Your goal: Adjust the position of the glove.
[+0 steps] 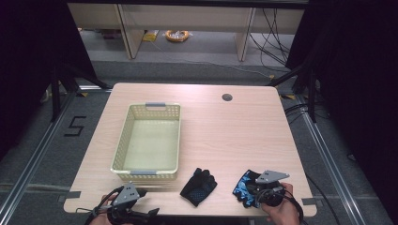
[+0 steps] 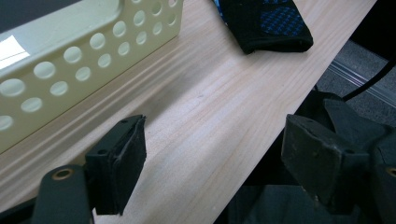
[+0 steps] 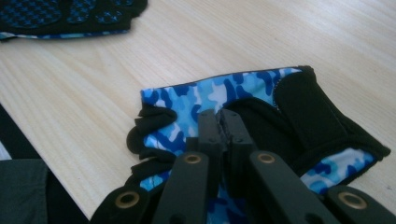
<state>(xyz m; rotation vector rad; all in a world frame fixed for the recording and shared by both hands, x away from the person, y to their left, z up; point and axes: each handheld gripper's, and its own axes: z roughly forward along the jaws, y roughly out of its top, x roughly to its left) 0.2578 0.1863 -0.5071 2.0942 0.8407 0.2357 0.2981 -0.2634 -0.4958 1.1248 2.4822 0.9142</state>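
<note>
Right tool point(image 3: 223, 122) clamped on camouflage glove point(image 3: 243, 93), table's near edge

The worktop point(image 1: 234, 131) is pale wood-grain board with a smooth, matt finish. The basket point(image 1: 123, 140) is cream plastic, perforated and faintly glossy, while the camouflage glove point(image 3: 224, 93) is smooth printed stretch cloth with matt black fabric panels, and the black glove point(image 1: 198, 186) shows a textured, dotted blue palm. The right tool point(image 3: 223, 126) has matt black pads, as does the left tool point(image 2: 219, 154).
</note>
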